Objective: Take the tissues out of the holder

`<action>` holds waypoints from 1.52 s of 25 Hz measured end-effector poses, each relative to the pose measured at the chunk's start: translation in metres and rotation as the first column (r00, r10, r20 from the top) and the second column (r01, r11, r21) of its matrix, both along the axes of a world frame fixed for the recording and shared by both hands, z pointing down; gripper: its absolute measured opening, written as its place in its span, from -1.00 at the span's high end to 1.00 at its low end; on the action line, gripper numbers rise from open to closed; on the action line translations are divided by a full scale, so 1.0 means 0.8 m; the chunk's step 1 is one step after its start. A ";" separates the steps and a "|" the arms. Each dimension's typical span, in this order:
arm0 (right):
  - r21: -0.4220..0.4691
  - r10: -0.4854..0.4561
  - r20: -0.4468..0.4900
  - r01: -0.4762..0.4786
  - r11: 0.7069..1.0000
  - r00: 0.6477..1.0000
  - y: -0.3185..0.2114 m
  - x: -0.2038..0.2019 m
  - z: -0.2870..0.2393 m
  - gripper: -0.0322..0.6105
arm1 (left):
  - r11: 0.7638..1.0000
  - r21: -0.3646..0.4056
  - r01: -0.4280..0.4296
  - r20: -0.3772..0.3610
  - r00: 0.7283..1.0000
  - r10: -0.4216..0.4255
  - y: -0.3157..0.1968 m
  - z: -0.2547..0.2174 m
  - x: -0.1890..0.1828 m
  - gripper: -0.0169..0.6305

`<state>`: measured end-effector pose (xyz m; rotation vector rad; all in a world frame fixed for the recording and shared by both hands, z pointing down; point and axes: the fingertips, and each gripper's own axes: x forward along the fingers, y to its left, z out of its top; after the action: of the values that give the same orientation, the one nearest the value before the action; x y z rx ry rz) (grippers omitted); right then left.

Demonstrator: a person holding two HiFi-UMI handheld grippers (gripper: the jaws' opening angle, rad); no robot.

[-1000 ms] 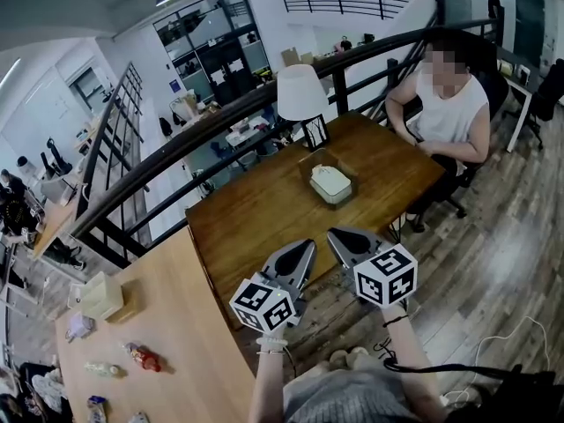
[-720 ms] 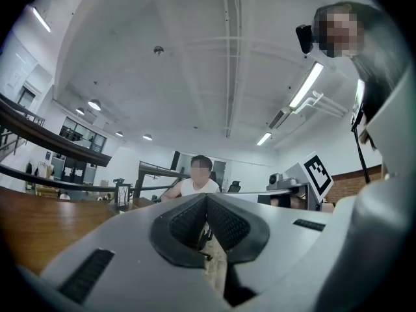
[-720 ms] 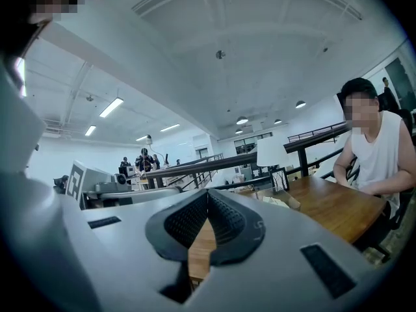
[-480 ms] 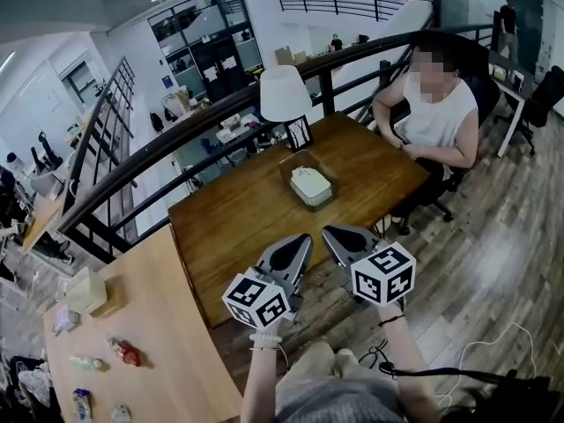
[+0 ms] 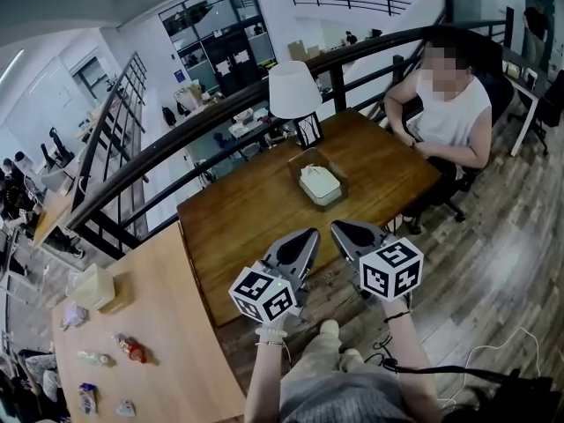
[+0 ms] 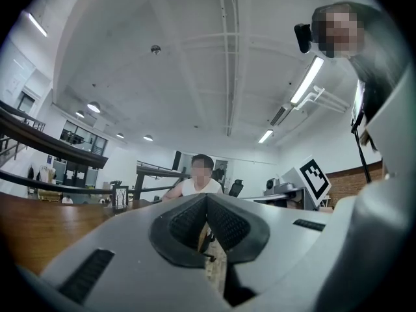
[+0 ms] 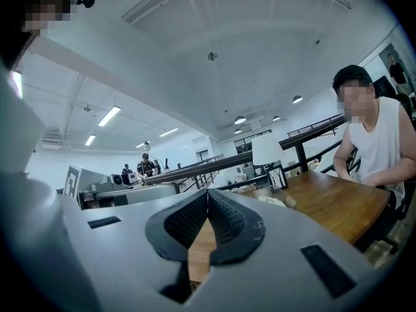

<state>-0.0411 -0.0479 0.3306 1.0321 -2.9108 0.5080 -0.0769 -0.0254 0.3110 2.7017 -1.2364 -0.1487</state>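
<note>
Near the wooden table's (image 5: 256,218) edge | left gripper (image 5: 307,236): jaws together, empty | right gripper (image 5: 340,229): jaws together, empty

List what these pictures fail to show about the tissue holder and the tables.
- Tissue holder, head view: too small to tell how many tissues it holds.
- Same holder, right gripper view: partly hidden behind the right gripper.
- Small items on the light table, head view: too small to identify.
</note>
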 end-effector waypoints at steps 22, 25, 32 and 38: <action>-0.024 0.018 0.004 -0.018 1.000 1.000 -0.126 -0.037 0.015 0.86 | 0.999 -0.029 -0.044 0.027 0.999 0.045 -0.126 0.020 -0.035 0.92; -0.031 0.016 -0.014 -0.016 0.999 1.000 -0.139 -0.043 0.022 0.86 | 0.998 -0.040 -0.054 0.025 0.998 0.055 -0.137 0.028 -0.040 0.92; -0.041 0.006 -0.073 -0.009 0.999 0.997 -0.161 -0.049 0.041 0.86 | 0.994 -0.080 -0.076 0.027 0.997 0.078 -0.154 0.052 -0.042 0.92; -0.090 -0.056 -0.117 0.045 0.995 0.992 -0.189 -0.048 0.059 0.86 | 0.991 -0.125 -0.054 0.019 0.998 0.057 -0.184 0.070 -0.040 0.92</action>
<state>-0.0797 -0.1988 0.3775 0.9408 -2.7759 0.5466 -0.1086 -0.1725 0.3666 2.6339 -1.1357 -0.0323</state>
